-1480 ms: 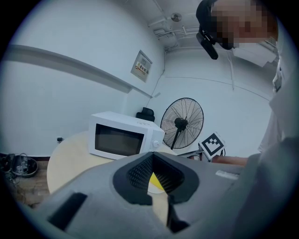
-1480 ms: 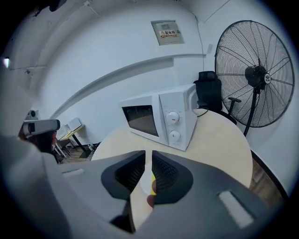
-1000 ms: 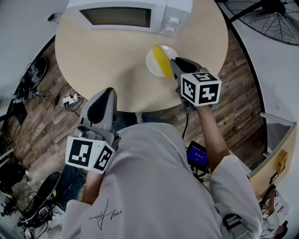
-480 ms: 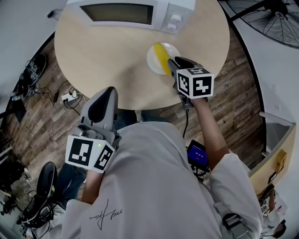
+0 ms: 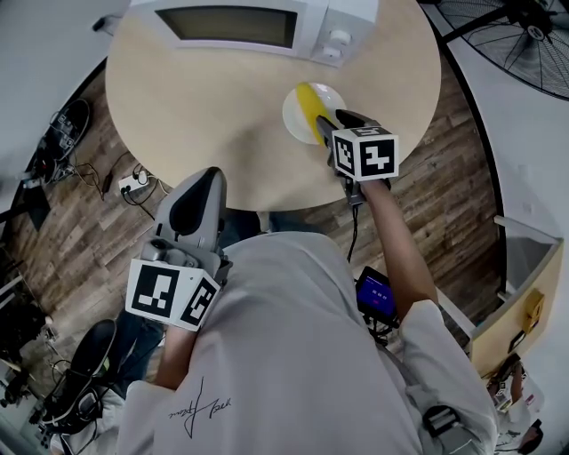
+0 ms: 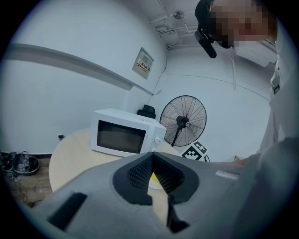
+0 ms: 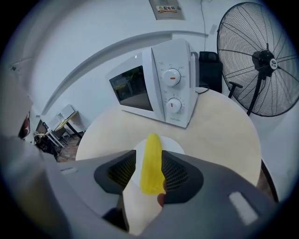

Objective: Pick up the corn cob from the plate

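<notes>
A yellow corn cob (image 5: pixel 309 107) lies on a small white plate (image 5: pixel 333 96) on the round wooden table (image 5: pixel 222 98), in front of the microwave. My right gripper (image 5: pixel 324 124) hangs over the plate's near side, pointing steeply down. In the right gripper view its jaws have just been opening. The corn cob (image 7: pixel 152 163) lies lengthwise between the ribbed pads (image 7: pixel 124 170), with a gap on the left side. My left gripper (image 5: pixel 203 178) hovers off the table's near edge, slightly open, with nothing between its jaws.
A white microwave (image 5: pixel 258 22) stands at the table's far side, close behind the plate. A black floor fan (image 5: pixel 511 35) stands to the right of the table. Cables and a power strip (image 5: pixel 133 191) lie on the wooden floor at left.
My right gripper has come down and forward onto the corn cob on the plate. The left gripper has stayed where it was.
</notes>
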A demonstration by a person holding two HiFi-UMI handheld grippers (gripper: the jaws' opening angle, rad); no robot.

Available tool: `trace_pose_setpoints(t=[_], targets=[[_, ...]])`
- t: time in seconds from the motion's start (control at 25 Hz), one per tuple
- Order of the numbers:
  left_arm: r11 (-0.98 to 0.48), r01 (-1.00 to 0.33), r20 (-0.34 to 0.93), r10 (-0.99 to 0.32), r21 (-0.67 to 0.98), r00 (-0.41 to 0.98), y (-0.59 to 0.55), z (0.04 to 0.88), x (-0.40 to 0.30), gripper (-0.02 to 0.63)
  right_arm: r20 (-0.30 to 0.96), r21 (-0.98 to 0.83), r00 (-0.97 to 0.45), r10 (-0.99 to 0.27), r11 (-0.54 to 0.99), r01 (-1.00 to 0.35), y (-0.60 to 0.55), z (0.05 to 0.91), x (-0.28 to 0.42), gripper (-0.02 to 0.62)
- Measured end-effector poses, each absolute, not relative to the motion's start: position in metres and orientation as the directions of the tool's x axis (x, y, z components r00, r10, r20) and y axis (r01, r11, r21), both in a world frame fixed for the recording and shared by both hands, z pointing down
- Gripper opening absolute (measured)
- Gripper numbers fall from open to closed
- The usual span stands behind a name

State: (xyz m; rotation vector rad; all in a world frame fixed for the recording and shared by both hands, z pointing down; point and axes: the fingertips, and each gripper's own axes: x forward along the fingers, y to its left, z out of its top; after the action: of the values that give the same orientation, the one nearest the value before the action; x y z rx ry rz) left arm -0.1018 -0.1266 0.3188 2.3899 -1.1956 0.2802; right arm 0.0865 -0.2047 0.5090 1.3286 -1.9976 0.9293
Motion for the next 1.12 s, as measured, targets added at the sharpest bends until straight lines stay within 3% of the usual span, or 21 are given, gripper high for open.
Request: trace_pose_setpoints(t=[1.12], targets=[[-0.503, -0.812, 0.405, -0.704, 0.295, 0.583, -0.135, 0.328, -0.116, -0.008, 0.841, -0.163, -0.287, -0.459, 0.291, -0.943, -0.223, 0.562, 0.078, 0.259]])
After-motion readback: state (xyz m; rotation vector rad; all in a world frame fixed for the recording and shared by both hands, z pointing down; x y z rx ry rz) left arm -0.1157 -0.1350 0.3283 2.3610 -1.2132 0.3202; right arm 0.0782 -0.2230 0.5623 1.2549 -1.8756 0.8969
